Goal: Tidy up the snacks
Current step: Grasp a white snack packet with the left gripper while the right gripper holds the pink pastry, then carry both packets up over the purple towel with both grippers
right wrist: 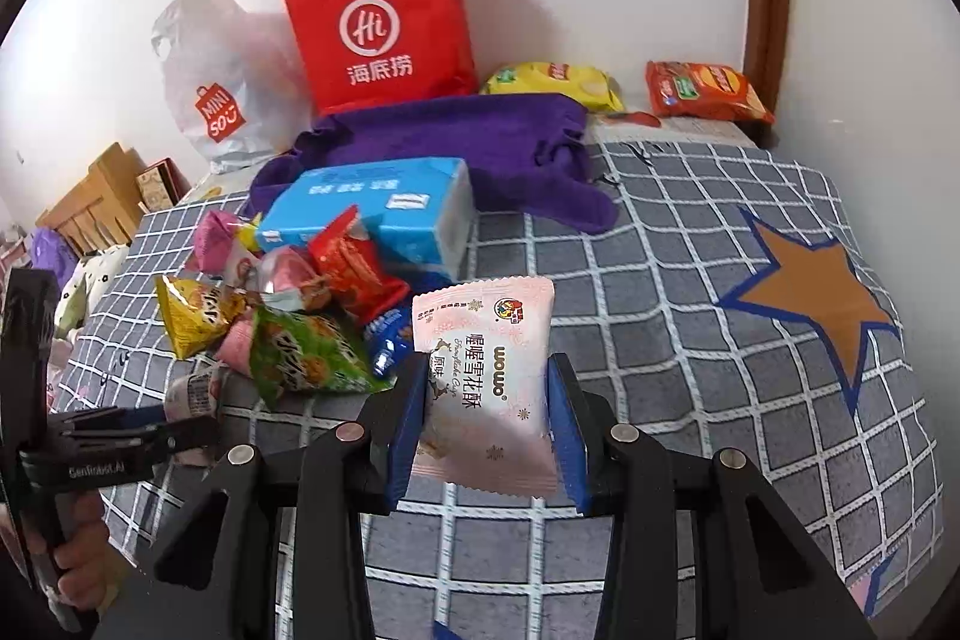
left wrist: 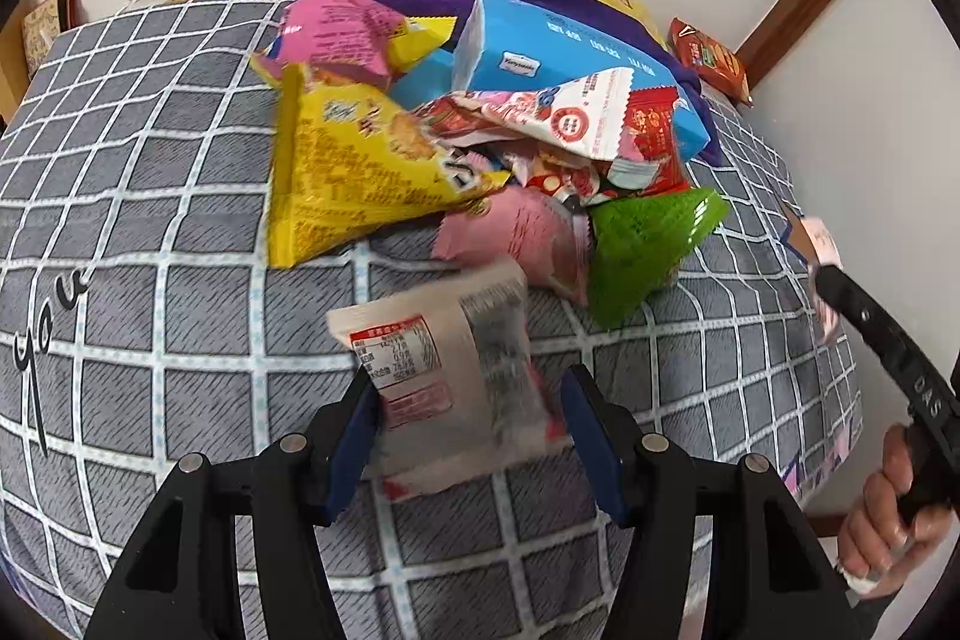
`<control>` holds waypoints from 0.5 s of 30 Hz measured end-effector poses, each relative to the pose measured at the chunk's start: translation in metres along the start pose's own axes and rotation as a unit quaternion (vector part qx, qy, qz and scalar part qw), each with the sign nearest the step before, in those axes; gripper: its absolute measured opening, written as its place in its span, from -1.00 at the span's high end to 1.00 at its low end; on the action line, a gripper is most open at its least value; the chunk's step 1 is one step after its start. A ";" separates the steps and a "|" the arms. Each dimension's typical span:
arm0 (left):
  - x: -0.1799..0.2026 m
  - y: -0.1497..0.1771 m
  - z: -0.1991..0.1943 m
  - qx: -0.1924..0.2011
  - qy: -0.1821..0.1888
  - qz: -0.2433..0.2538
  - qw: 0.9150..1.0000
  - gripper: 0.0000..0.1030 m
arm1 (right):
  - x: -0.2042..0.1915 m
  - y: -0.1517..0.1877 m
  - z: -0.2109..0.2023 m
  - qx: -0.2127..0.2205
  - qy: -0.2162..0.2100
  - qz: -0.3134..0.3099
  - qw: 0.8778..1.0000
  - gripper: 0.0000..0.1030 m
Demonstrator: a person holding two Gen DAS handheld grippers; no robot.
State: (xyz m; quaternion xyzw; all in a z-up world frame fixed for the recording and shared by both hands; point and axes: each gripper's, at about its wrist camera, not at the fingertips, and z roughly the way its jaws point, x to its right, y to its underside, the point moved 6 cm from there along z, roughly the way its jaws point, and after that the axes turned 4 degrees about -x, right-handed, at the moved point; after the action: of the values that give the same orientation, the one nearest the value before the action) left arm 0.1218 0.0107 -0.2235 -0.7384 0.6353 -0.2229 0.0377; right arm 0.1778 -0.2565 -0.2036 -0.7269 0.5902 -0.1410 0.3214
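A pale pink foil snack packet with dark lettering (right wrist: 489, 388) hangs above the grey checked bedcover (right wrist: 690, 280), clear of it, pinched at both side edges by the right gripper (right wrist: 487, 418), whose blue-padded fingers are narrowed to the packet's width. A second pale packet showing a red-framed nutrition label (left wrist: 444, 370) sits likewise between the blue pads of the left gripper (left wrist: 465, 424), closed in on its sides, near the bedcover's front edge. Just behind lies the heap of loose snacks: a yellow triangular crisp bag (left wrist: 348, 172), a green triangular bag (left wrist: 648, 244) and a small pink packet (left wrist: 516, 232) touching one another, with a blue tissue pack (left wrist: 564, 64) resting on the pile. Farther back, a purple towel (right wrist: 468, 142) spreads before a red paper carrier bag (right wrist: 384, 28) and a white plastic bag (right wrist: 216, 82) against the wall. An orange crisp bag (right wrist: 708, 91) lies in the far right corner.
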 end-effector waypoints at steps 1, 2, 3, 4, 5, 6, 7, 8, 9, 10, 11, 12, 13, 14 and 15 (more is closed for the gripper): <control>0.003 -0.003 0.002 0.000 -0.007 0.006 1.000 -0.14 | 0.003 0.001 0.001 -0.001 0.000 0.003 1.000 0.23; 0.005 -0.004 0.003 0.000 -0.013 0.010 1.000 -0.14 | 0.006 0.002 0.002 -0.003 -0.001 0.005 1.000 0.23; 0.007 -0.005 0.005 0.001 -0.021 0.015 1.000 -0.14 | 0.008 0.003 0.003 -0.004 -0.001 0.007 1.000 0.23; 0.009 -0.006 0.006 0.004 -0.032 0.021 0.999 -0.14 | 0.010 0.003 0.005 -0.006 0.000 0.009 1.000 0.23; 0.013 -0.006 0.008 0.008 -0.047 0.031 0.998 -0.14 | 0.012 0.004 0.006 -0.007 0.001 0.012 1.000 0.23; 0.014 -0.007 0.009 0.010 -0.059 0.039 0.997 -0.14 | 0.014 0.004 0.007 -0.008 0.000 0.014 1.000 0.23; 0.018 -0.006 0.011 0.014 -0.078 0.053 0.995 -0.13 | 0.016 0.005 0.008 -0.010 -0.001 0.016 1.000 0.23; 0.019 -0.005 0.012 0.018 -0.090 0.062 0.994 -0.12 | 0.018 0.005 0.009 -0.011 -0.001 0.019 1.000 0.23; 0.021 -0.004 0.012 0.023 -0.103 0.071 0.992 -0.06 | 0.019 0.006 0.010 -0.012 -0.001 0.020 1.000 0.23; 0.023 -0.004 0.012 0.029 -0.119 0.080 0.989 0.03 | 0.020 0.006 0.010 -0.013 -0.001 0.021 1.000 0.23; 0.023 -0.004 0.012 0.032 -0.122 0.083 0.989 0.06 | 0.021 0.007 0.011 -0.013 -0.001 0.021 1.000 0.23; 0.023 -0.005 0.012 0.033 -0.119 0.082 0.989 0.09 | 0.021 0.007 0.010 -0.013 -0.001 0.021 1.000 0.23; 0.023 -0.005 0.009 0.035 -0.114 0.079 0.990 0.13 | 0.021 0.007 0.010 -0.012 -0.001 0.021 1.000 0.23; 0.023 -0.005 0.007 0.035 -0.109 0.077 0.990 0.14 | 0.021 0.007 0.008 -0.011 -0.001 0.020 1.000 0.23; 0.023 -0.006 0.005 0.035 -0.104 0.075 0.991 0.14 | 0.021 0.007 0.006 -0.010 -0.001 0.020 1.000 0.23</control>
State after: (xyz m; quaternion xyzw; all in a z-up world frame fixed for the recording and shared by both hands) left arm 0.1314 -0.0111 -0.2197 -0.7060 0.6734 -0.1632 0.1464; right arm 0.1817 -0.2749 -0.2162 -0.7184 0.6054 -0.1283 0.3178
